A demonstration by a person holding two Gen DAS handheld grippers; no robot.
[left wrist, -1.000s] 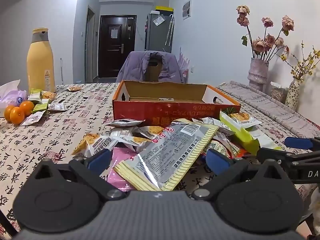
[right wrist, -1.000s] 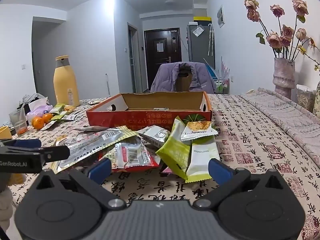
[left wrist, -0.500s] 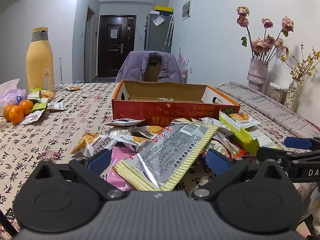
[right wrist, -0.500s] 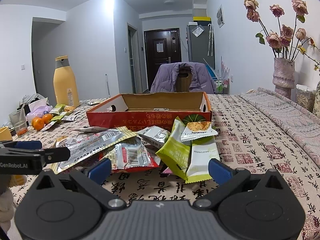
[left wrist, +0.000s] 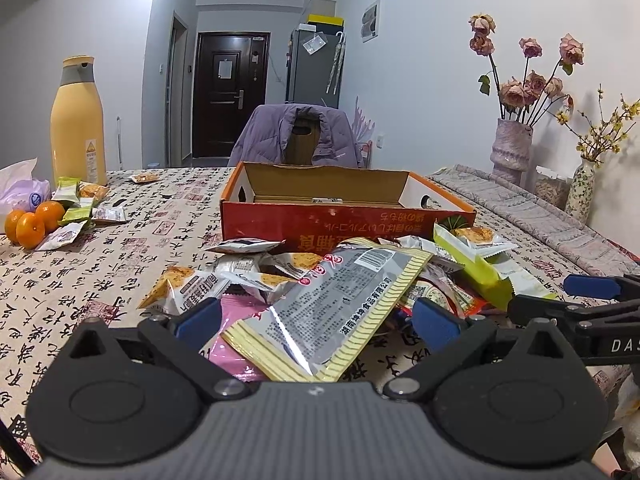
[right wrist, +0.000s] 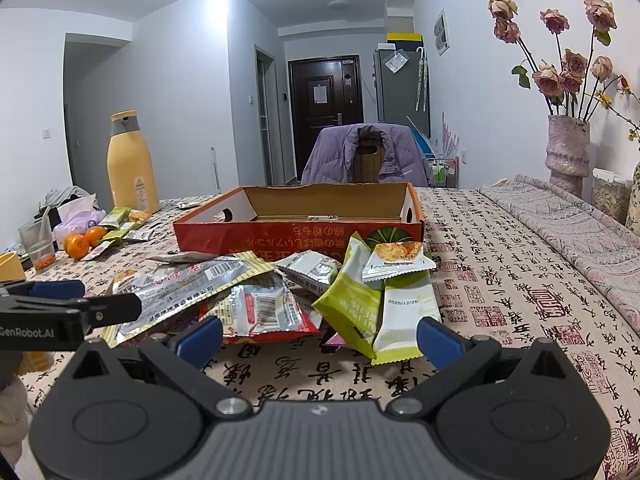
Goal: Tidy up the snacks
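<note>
A pile of snack packets lies on the patterned tablecloth in front of an open red cardboard box (left wrist: 344,224) (right wrist: 296,236). On top is a large silver and yellow packet (left wrist: 328,308) (right wrist: 180,284). Green packets (left wrist: 480,268) (right wrist: 380,304) lie at the pile's right. My left gripper (left wrist: 316,320) is open and empty, its jaws either side of the silver packet's near end. My right gripper (right wrist: 320,334) is open and empty, just short of the green packets and a red and silver packet (right wrist: 264,312). Each gripper shows at the other view's edge.
A tall yellow bottle (left wrist: 78,120) (right wrist: 130,160), oranges (left wrist: 32,224) (right wrist: 82,242) and more small packets (left wrist: 80,208) are at the far left. Vases with dried flowers (left wrist: 512,148) (right wrist: 568,152) stand at the right. A chair with a purple jacket (left wrist: 298,136) is behind the box.
</note>
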